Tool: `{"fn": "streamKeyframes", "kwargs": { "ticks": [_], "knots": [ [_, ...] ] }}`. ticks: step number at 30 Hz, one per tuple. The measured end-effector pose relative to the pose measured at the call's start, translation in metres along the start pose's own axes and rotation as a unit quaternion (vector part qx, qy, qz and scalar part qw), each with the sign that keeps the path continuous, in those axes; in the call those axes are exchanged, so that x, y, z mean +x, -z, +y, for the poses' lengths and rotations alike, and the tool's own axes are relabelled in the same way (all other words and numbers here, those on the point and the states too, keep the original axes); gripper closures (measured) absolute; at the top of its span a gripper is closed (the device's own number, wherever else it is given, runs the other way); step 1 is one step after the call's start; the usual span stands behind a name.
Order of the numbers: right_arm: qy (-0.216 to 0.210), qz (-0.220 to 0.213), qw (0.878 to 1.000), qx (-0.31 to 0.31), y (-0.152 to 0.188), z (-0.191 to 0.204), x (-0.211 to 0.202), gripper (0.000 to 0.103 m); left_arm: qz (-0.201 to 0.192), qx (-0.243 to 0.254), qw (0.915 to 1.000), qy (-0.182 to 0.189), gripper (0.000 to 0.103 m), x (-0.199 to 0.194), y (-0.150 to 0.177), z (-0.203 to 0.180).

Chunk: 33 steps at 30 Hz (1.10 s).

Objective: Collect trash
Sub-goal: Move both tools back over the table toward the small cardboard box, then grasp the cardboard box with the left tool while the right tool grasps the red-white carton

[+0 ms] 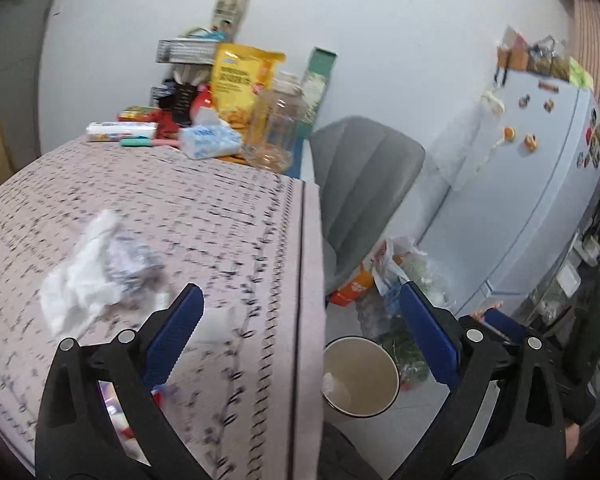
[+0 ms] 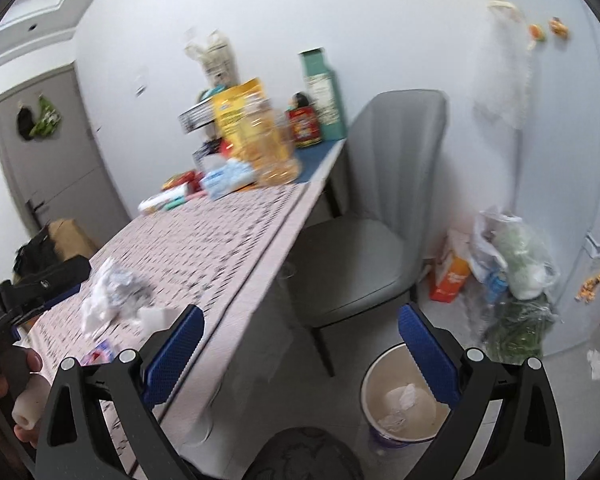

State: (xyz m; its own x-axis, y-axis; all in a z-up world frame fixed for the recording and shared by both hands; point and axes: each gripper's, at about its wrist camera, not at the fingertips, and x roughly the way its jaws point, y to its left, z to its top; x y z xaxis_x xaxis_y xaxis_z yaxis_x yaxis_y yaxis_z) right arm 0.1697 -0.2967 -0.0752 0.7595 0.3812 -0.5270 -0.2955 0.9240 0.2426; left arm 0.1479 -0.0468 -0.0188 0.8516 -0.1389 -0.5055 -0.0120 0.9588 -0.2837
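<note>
White walls enclose a small kitchen corner; pale refrigerator [image 1: 540, 184] with magnets at right. Table [image 1: 220, 216], long, under a pink patterned cloth, far end stacked with groceries: yellow snack bag [image 1: 242, 80], clear plastic jar [image 1: 276, 124], tissue pack [image 1: 209, 142]. Grey chair [image 2: 364, 248] tucked at the table's side. Plastic bags [image 2: 508, 264] of produce heaped on the floor by the refrigerator. Waste bin [image 2: 404, 400], round, on the floor just beside the table edge, already holding a few white scraps. Crumpled tissue and wrapper wad [image 1: 100, 272], on the cloth near the table's near end, well apart from the bin. Left gripper [image 1: 300, 320]: blue pads spread wide, nothing between them. Right gripper [image 2: 300, 332]: likewise spread wide and empty, above the bin side. Step in hand, as judged: between a drop and the next pick. Next move calls for bringing one gripper down over the wad, closing on it, then carrying it past the table edge to the bin.
</note>
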Motion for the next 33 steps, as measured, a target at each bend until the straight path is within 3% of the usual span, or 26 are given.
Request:
{"fn": "streamKeyframes", "kwargs": {
  "ticks": [17, 27, 33],
  "knots": [
    [-0.058, 0.023, 0.997, -0.049, 0.017, 0.076, 0.000, 0.008, 0.010, -0.061, 0.9967, -0.053, 0.007, -0.084, 0.048, 0.106],
    [-0.077, 0.056, 0.992, -0.077, 0.034, 0.103, 0.009, 0.008, 0.062, -0.070, 0.9935, -0.065, 0.021, -0.072, 0.082, 0.124],
    [-0.090, 0.076, 0.989, -0.088, 0.045, 0.114, 0.015, 0.008, 0.090, -0.057, 0.9903, -0.089, 0.022, -0.049, 0.097, 0.126]
  ]
}}
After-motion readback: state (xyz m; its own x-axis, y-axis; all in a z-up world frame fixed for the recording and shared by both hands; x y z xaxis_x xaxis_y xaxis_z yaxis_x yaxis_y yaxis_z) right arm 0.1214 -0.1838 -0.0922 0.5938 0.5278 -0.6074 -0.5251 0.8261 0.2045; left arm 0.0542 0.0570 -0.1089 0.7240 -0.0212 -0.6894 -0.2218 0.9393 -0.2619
